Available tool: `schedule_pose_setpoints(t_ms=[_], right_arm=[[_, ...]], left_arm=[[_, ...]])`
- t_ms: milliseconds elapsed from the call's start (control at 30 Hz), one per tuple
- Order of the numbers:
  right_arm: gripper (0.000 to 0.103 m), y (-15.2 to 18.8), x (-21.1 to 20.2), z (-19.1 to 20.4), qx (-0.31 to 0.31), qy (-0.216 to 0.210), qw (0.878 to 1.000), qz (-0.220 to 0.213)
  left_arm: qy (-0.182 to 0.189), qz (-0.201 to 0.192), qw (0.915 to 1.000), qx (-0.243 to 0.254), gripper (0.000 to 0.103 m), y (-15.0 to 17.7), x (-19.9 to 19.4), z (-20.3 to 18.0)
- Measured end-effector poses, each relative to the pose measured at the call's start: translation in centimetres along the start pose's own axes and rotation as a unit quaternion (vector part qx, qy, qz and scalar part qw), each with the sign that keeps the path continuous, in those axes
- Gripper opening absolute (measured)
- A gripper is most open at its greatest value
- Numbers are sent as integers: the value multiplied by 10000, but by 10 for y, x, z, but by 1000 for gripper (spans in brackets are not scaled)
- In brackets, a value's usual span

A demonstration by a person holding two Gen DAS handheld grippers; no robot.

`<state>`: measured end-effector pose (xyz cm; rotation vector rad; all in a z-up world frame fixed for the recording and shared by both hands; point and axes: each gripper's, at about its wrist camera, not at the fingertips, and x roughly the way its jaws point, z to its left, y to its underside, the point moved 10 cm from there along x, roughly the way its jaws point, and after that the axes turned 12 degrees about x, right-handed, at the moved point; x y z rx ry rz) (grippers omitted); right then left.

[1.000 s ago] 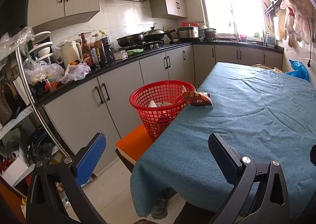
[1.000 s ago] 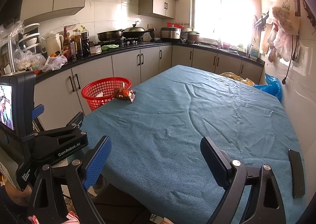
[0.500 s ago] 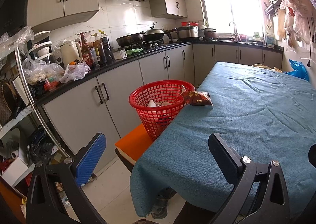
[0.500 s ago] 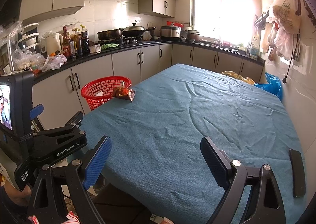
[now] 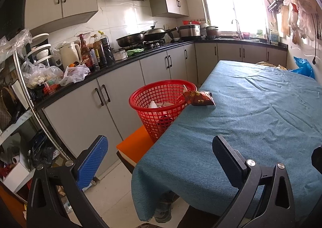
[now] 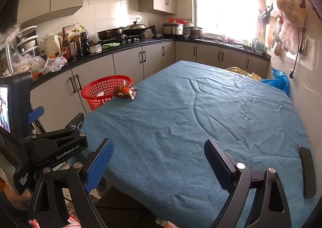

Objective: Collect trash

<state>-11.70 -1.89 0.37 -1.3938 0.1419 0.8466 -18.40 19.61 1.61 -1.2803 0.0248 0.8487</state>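
Observation:
A red snack wrapper [image 5: 199, 98] [image 6: 125, 92] lies on the left edge of the blue-clothed table [image 5: 251, 117] [image 6: 191, 111], right beside the rim of a red mesh basket [image 5: 161, 105] [image 6: 104, 92]. The basket stands on an orange stool [image 5: 136, 145] and holds white paper scraps. My left gripper [image 5: 161, 159] hangs open at the table's near left corner, well short of the wrapper, nothing between its fingers. My right gripper [image 6: 159, 163] is open over the near table edge, empty. The left gripper's body [image 6: 50, 147] shows at the left of the right wrist view.
A cluttered kitchen counter [image 5: 100, 67] with bottles, a kettle and plastic bags runs along the left, cabinets below. A black flat object [image 6: 307, 171] lies near the table's right edge. A blue bag [image 6: 278, 82] and yellow bag sit behind the far table end.

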Motion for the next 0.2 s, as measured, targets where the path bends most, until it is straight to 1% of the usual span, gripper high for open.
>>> schedule_pose_setpoints(t_ms=[100, 167, 200], right_arm=[[94, -9, 6, -24, 271, 102, 9996, 28], [95, -20, 12, -55, 481, 411, 9980, -27], [98, -25, 16, -76, 601, 637, 9962, -19]], left_arm=[[90, 36, 9999, 112, 103, -3, 0, -9], [261, 14, 9995, 190, 103, -13, 3, -22], [463, -16, 9986, 237, 103, -19, 3, -34]])
